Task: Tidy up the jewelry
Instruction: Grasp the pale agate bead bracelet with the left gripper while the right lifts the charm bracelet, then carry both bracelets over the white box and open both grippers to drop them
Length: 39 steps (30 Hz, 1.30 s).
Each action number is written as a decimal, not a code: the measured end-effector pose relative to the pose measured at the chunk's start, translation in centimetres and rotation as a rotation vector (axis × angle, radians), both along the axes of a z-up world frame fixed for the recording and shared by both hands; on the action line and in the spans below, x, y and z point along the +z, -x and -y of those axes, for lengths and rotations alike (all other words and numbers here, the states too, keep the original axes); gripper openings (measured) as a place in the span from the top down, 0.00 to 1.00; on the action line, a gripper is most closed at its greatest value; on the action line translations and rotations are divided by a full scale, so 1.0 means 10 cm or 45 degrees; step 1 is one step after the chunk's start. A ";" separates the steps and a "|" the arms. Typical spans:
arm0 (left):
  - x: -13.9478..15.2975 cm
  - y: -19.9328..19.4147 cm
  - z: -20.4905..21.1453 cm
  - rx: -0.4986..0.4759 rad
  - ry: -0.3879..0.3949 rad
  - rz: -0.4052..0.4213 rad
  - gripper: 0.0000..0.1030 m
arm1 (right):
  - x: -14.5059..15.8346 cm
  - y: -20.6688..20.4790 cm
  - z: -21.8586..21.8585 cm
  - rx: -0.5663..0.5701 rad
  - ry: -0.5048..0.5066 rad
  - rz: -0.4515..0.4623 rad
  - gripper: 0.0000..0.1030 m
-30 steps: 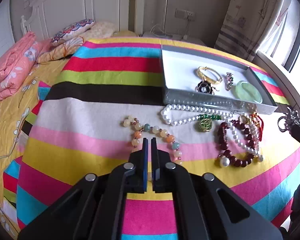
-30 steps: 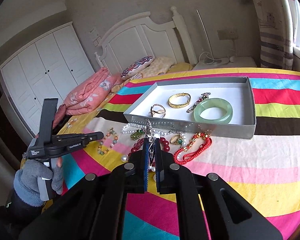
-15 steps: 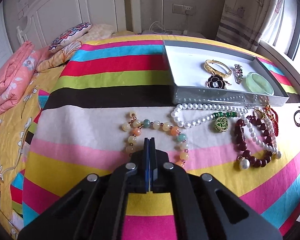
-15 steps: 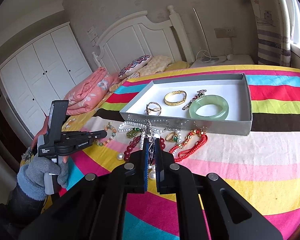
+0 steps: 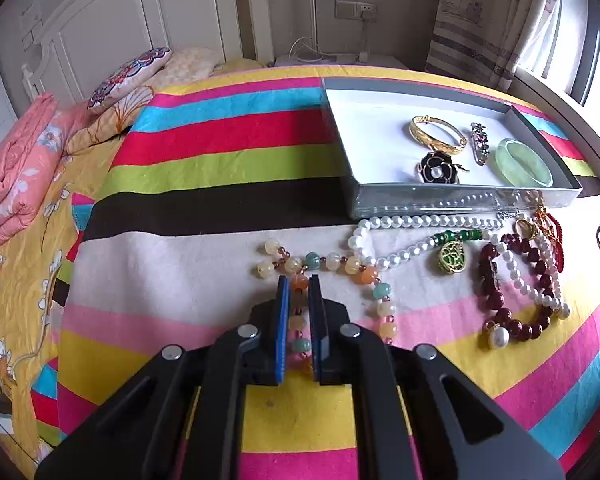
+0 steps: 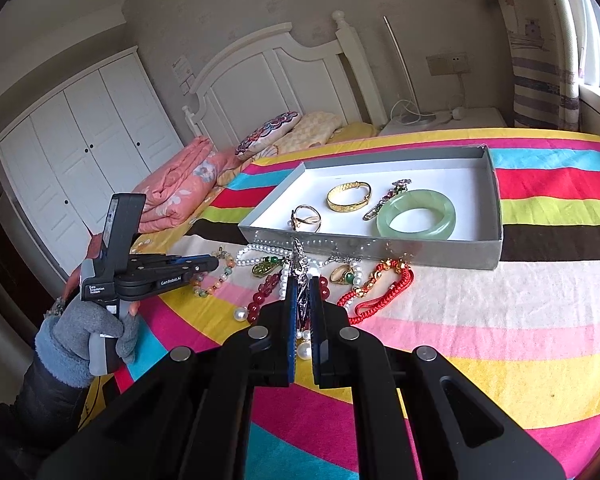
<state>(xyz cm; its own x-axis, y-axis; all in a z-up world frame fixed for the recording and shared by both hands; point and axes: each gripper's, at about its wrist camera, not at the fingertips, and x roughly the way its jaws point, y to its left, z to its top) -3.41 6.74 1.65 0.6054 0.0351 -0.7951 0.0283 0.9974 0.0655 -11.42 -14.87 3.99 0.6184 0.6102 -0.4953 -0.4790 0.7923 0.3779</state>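
Multicoloured stone-bead bracelet (cream, orange, green beads) [image 5: 332, 264] is lying on the striped bedspread [image 5: 204, 160], with one side of its loop running between the fingers of the left gripper [image 5: 299, 282]. Left jaws are opening, gap narrow, beads sitting between the blue pads; can't tell if the pads are touching them.

Right gripper [image 6: 302, 280] is holding a silver filigree pendant piece [image 6: 300, 260], jaws pinched on it, the piece sticking up past the tips above the bedspread.

Just ahead of the right tips: white pearl necklace [image 6: 260, 250], dark red bead bracelet [image 6: 262, 300], red cord bracelet with gold beads [image 6: 384, 284], gold ring with green stone [image 6: 346, 274].

Further ahead: grey shallow cardboard tray [image 6: 380, 246], holding a gold bangle [image 6: 349, 197], pale green jade bangle [image 6: 417, 215], black-and-white flower brooch [image 5: 438, 167], jewelled silver clip [image 6: 388, 198].

Left of the right gripper: a grey-gloved hand [image 6: 86, 332] is gripping the left gripper's handle.
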 end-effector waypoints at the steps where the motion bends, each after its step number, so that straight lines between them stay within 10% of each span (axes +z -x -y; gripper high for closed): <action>1: 0.04 0.05 0.03 -0.004 -0.014 0.034 0.92 | 0.01 0.00 0.01 0.000 -0.002 0.002 0.94; 19: 1.07 0.26 0.53 -0.169 -0.065 0.294 0.92 | 0.19 0.00 0.02 -0.004 0.005 0.082 0.94; 39: 1.06 -0.66 0.99 -0.175 -0.162 0.273 0.92 | 0.24 -1.07 0.34 -0.230 0.026 0.066 0.94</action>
